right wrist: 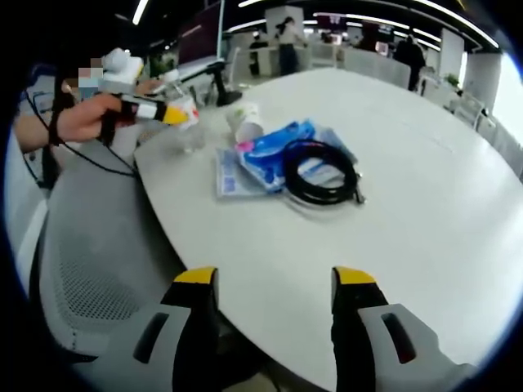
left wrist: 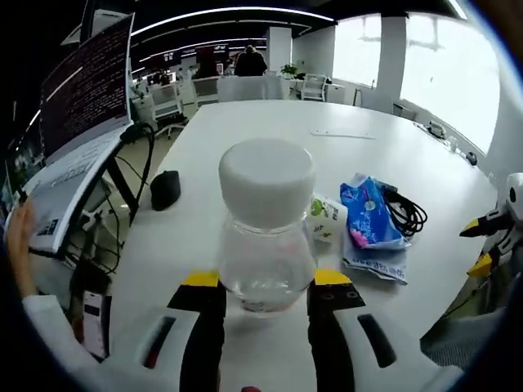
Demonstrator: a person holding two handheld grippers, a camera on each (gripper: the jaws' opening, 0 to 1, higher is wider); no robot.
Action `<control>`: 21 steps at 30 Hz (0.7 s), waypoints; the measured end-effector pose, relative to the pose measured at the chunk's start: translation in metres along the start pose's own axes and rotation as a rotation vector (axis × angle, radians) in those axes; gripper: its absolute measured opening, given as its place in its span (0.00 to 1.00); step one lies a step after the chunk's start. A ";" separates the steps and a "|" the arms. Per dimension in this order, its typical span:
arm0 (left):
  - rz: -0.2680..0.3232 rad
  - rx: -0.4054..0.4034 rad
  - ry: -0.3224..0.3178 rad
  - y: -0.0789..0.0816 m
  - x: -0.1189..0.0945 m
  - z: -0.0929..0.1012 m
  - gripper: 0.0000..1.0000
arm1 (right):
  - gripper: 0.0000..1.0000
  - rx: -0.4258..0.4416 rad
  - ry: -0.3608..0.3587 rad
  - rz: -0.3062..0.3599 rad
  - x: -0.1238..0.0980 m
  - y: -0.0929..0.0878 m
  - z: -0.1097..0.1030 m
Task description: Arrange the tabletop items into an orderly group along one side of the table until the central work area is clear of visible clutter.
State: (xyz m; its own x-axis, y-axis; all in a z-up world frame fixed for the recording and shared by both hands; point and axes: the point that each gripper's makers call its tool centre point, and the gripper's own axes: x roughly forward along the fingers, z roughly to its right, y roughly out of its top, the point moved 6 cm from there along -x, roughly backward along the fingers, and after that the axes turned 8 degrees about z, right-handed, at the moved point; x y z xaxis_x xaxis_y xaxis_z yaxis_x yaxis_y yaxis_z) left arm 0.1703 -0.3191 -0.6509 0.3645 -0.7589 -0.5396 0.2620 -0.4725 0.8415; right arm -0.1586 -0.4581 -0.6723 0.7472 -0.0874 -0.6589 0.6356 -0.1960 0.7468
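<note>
A clear bottle (left wrist: pixel 266 245) with a wide white cap stands upright on the white table (left wrist: pixel 245 118). My left gripper (left wrist: pixel 265 278) is shut on its lower body, a yellow-tipped jaw pressing each side. Right of it lie a small white cup with green print (left wrist: pixel 328 219), a blue tissue packet (left wrist: pixel 372 214) and a black cable coil (left wrist: pixel 409 214). In the right gripper view my right gripper (right wrist: pixel 275 278) hangs open over the table's near edge (right wrist: pixel 245 286), well short of the cable coil (right wrist: pixel 320 171) and blue packet (right wrist: pixel 274 147). The left gripper (right wrist: pixel 151 110) meets the bottle (right wrist: pixel 189 126) at the far corner.
A black mouse (left wrist: pixel 166 189) lies left of the bottle, near a tilted screen on a stand (left wrist: pixel 86 90). A sheet of paper (left wrist: pixel 341 134) lies farther back. A grey mesh chair (right wrist: pixel 90 253) stands by the table edge. A person's hand (right wrist: pixel 82 118) holds the left gripper.
</note>
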 end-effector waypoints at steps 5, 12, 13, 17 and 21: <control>-0.004 -0.002 0.003 0.013 0.018 -0.006 0.38 | 0.54 0.017 -0.008 0.009 -0.002 0.000 0.002; -0.003 -0.001 -0.004 0.028 0.038 -0.002 0.38 | 0.54 0.019 -0.021 0.007 -0.004 -0.003 0.006; -0.003 -0.001 -0.005 0.030 0.041 -0.001 0.38 | 0.54 0.020 -0.022 0.005 -0.005 -0.003 0.006; -0.001 -0.009 -0.001 0.039 0.055 0.000 0.38 | 0.54 0.024 -0.025 0.002 -0.006 -0.006 0.006; 0.000 -0.022 0.005 0.048 0.069 0.001 0.38 | 0.54 0.030 -0.028 -0.001 -0.007 -0.008 0.008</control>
State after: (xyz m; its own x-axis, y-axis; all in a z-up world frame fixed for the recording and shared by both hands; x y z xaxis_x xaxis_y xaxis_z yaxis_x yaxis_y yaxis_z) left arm 0.2069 -0.3947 -0.6479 0.3685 -0.7566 -0.5401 0.2815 -0.4629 0.8405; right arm -0.1709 -0.4637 -0.6746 0.7406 -0.1144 -0.6621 0.6298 -0.2252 0.7434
